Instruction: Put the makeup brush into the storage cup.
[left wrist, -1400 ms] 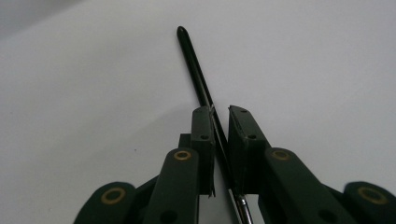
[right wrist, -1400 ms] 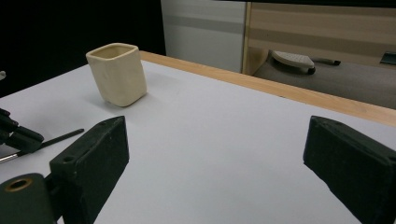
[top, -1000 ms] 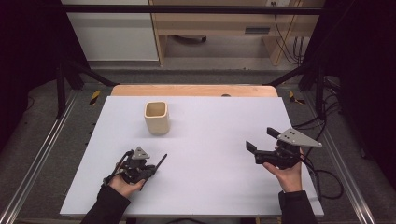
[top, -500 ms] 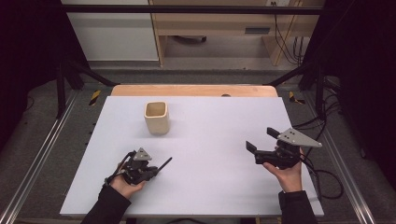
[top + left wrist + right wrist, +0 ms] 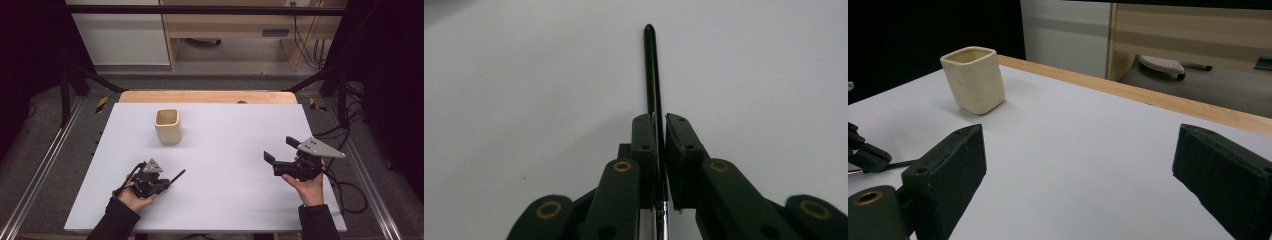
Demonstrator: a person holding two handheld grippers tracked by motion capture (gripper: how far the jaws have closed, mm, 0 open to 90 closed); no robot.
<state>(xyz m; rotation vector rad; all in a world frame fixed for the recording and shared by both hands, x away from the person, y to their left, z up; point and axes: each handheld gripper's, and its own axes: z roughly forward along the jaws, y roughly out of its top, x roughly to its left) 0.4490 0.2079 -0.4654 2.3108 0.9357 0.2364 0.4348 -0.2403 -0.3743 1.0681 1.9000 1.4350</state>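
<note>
Two tongs are over the white tabletop [image 5: 225, 150], and only the left tongs [image 5: 172, 179] carry something: their jaws are closed on a thin black stick [image 5: 651, 75], perhaps a pen or a stylus, near the front left corner of the tabletop. The right tongs [image 5: 280, 150] are wide open and empty near the right edge. I judge that the step in hand is to bring the stick to the beige cup [image 5: 167, 126], which stands upright toward the back edge, left of the middle, well apart from both tongs. To do it well, the hand should lift first, turn the stick so that its free end looks down, come right above the cup mouth, and open only when the end is inside; the cup seems light and could tip if the stick pushes its rim. The stick is slim, glossy black with a rounded tip, and a metal part shows behind the jaws. The cup has a squarish mouth with rounded corners and looks empty.
</note>
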